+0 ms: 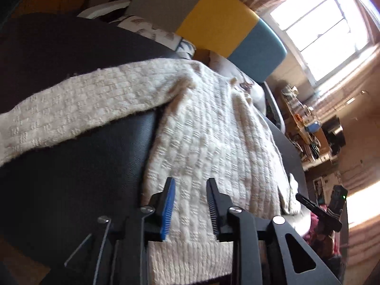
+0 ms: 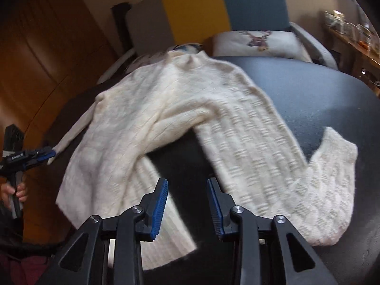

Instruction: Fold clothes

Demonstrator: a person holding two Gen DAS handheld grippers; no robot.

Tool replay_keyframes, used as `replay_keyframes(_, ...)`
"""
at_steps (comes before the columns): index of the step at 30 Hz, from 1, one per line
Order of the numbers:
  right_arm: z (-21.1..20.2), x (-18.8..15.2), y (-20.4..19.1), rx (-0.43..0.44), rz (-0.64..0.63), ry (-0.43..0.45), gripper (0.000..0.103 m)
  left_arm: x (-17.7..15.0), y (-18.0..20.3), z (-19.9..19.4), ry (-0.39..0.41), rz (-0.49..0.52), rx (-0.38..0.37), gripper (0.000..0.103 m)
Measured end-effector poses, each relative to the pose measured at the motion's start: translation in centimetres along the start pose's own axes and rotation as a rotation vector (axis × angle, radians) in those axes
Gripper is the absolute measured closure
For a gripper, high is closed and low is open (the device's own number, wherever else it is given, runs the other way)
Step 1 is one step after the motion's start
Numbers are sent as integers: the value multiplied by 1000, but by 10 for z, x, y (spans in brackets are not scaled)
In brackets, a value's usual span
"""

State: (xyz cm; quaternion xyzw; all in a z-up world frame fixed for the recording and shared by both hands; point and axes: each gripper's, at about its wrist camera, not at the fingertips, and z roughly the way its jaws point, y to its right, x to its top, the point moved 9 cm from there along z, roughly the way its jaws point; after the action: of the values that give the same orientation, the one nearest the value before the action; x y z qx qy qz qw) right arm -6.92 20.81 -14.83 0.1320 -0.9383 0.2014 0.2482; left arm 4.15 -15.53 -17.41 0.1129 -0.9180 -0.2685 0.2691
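One cream knit sweater (image 2: 166,109) lies spread on a black leather-like surface (image 2: 320,99), collar toward 12 o'clock in the right wrist view. Two sleeves are counted: one runs from the shoulder down to a cuff at 4 o'clock, resting wholly on the black surface; the other trails off toward 9 o'clock. The hem at 7 o'clock reaches the surface's near edge. Bare black surface lies open at 2 o'clock and in the wedge between body and right sleeve, directly ahead of the right gripper (image 2: 187,197).

Right gripper: jaws apart, nothing between them, hovering above that bare wedge. Left gripper (image 1: 190,194): jaws apart over the ribbed hem, fabric visible between the fingers but no clamping seen. In the left wrist view the sleeve (image 1: 78,109) crosses toward 9 o'clock over the black surface.

One chair back (image 2: 213,7) in grey, yellow and teal panels stands at 12 o'clock, just beyond the collar. One deer-print cushion (image 2: 258,40) sits at 1 o'clock.

Both views show motion blur. At 9 o'clock in the right wrist view, the other gripper and a hand (image 2: 16,190) are partly cut off. Shelf clutter at 3 o'clock in the left wrist view is too small to identify.
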Motion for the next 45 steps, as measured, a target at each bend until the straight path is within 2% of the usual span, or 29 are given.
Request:
replay_keyframes(3,20,-14,-16,-3,-30,-49,68,-25,20,15,-69,102,15,64)
replay_keyframes(5,33,-23,-26,-5,-51,-81,68,-40,20,27,-110,130,43,64)
replay_keyframes(8,52,-36,-41,-9,-82,-129,68,-58,12,43,-161,116,61,64)
replay_keyframes(10,56,-37,-45,-44,-131,-129,68,-69,6,48,-175,99,76,63)
replay_keyframes(13,59,-45,-55,-128,-303,-140,67,-74,2,42,-169,66,39,57)
replay_keyframes(15,60,-46,-57,-163,-315,-164,67,-73,-1,40,-172,36,10,56)
replay_keyframes(16,61,-46,-57,-177,-307,-174,72,-73,-1,39,-174,30,2,56)
replay_keyframes(18,60,-49,-65,-208,-367,-181,88,-74,-1,38,-180,36,-1,56)
replay_keyframes(20,55,-55,-68,-241,-402,-207,92,-75,1,36,-188,59,9,56)
replay_keyframes(23,23,-58,-52,-294,-371,-207,93,-75,3,36,-198,89,25,56)
replay_keyframes(26,-15,-67,-38,-303,-283,-194,93,-75,3,37,-201,104,17,55)
replay_keyframes(28,-15,-88,-29,-323,-256,-245,93,-73,4,40,-202,106,8,51)
replay_keyframes(30,-4,-108,-27,-307,-216,-279,92,-71,5,41,-207,102,-1,47)
replay_keyframes(31,1,-117,-27,-298,-195,-293,89,-68,5,42,-210,100,-5,45)
replay_keyframes(33,-1,-113,-31,-244,-134,-271,87,-61,4,45,-215,96,-11,45)
replay_keyframes(34,-2,-110,-34,-213,-110,-267,82,-58,3,44,-213,89,-13,45)
replay_keyframes(35,-6,-106,-36,-194,-104,-252,81,-56,2,43,-206,78,-19,45)
replay_keyframes(37,-17,-90,-40,-177,-102,-186,81,-48,-2,37,-177,66,-22,45)
replay_keyframes(41,-20,-42,-32,-90,21,-24,71,-25,-16,25,-83,59,35,39)
replay_keyframes(45,22,-30,-3,-129,78,-100,69,-11,-29,24,-46,88,118,33)
